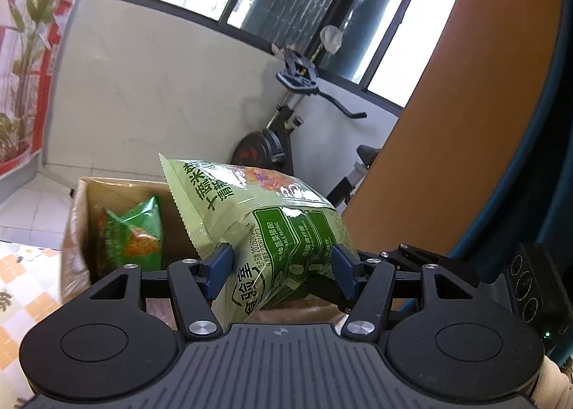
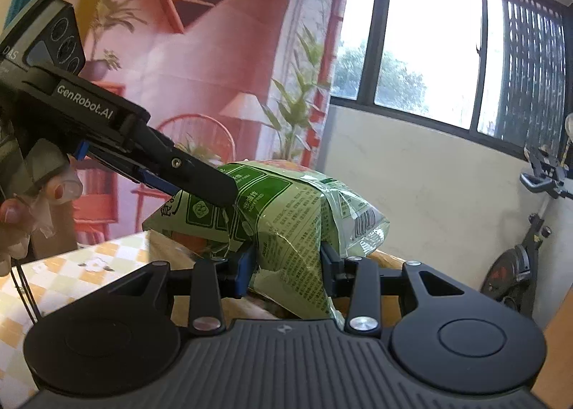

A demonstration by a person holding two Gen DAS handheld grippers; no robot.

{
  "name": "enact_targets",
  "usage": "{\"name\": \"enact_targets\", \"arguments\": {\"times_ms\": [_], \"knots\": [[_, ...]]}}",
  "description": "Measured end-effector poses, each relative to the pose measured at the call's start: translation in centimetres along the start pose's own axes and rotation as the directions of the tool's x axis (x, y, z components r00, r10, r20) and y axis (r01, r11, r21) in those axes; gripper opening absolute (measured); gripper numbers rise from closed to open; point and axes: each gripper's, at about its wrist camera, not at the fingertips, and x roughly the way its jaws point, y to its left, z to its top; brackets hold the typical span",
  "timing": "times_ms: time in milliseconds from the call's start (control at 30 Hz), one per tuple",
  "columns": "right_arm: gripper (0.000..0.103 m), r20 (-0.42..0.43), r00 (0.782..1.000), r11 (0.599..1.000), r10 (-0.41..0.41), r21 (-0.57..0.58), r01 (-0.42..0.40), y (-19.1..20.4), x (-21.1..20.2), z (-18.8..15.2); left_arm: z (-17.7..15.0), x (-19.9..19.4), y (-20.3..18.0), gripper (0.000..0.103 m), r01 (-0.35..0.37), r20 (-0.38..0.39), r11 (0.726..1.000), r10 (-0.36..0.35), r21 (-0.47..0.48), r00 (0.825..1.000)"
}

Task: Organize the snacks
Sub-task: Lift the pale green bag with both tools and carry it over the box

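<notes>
1. A pale green crinkly plastic snack bag (image 1: 272, 226) was held above an open brown cardboard box (image 1: 77, 230), clamped by the left hand-held gripper (image 1: 283, 271) and the right hand-held gripper (image 2: 288, 267).
2. The step was judged to be boxing; lowering beside the darker green packet (image 1: 134, 233) was called for.
3. "NON-FRIED" and "GenRobot.AI" were readable.

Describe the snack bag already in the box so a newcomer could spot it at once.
Find the open cardboard box on the checked tablecloth. Inside, against its left wall, stands a dark green snack bag with an orange picture. It is darker and smaller than the pale green bag held above.
</notes>
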Motion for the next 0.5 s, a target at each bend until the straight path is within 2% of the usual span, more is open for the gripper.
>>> {"name": "enact_targets", "arguments": {"times_ms": [267, 500], "knots": [[0.04, -0.059, 0.998, 0.999, -0.004, 0.05, 0.007, -4.2, 3.3, -0.5, 1.1, 3.8, 0.8, 0.063, -0.017, -0.045, 1.0, 0.017, 0.001, 0.999], [0.04, -0.095, 0.995, 0.996, -0.007, 0.09, 0.015, -6.3, 5.8, -1.0, 1.4, 6.0, 1.4, 0.062, -0.038, -0.078, 0.999, 0.037, -0.023, 0.996]]}}
